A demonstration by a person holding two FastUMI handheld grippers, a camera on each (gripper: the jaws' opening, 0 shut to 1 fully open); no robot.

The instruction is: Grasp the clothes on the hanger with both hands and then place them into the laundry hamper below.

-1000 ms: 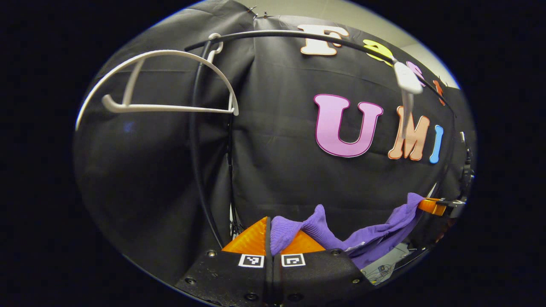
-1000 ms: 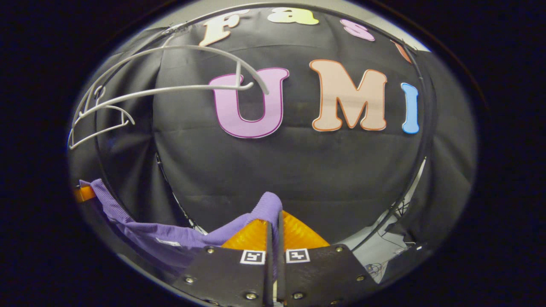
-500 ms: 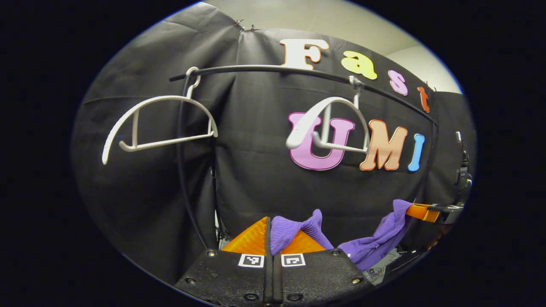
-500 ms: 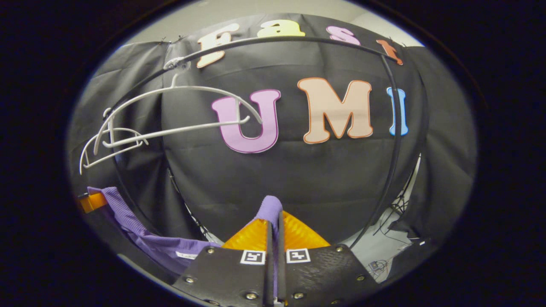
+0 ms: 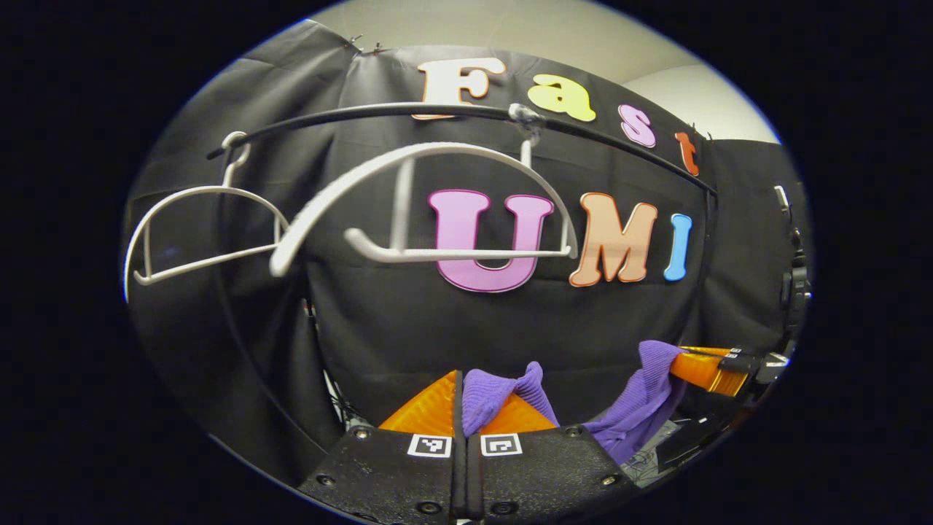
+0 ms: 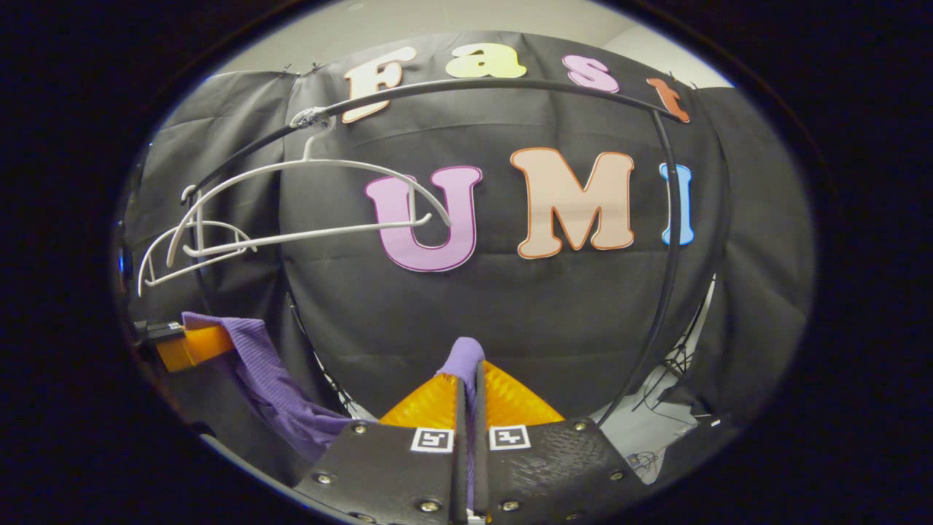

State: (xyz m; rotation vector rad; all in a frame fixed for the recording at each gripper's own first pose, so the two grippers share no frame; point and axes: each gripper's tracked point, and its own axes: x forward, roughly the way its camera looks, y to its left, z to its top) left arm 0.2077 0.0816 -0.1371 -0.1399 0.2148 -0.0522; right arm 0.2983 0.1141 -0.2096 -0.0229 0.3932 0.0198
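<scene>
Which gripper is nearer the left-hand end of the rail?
Left, as far as I can judge. The left gripper sits below the rail's left stretch, under the hangers. The right gripper sits farther right along it. Both pinch the purple garment.

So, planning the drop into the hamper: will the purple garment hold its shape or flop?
Likely floppy: the garment sags between the left gripper and right gripper. Probably light, since small pinches hold it. Its ribbed knit seems unlikely to slip.

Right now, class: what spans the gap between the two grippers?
The purple garment sags between the left gripper and right gripper, each shut on an end of it; both gripper views show this.
</scene>
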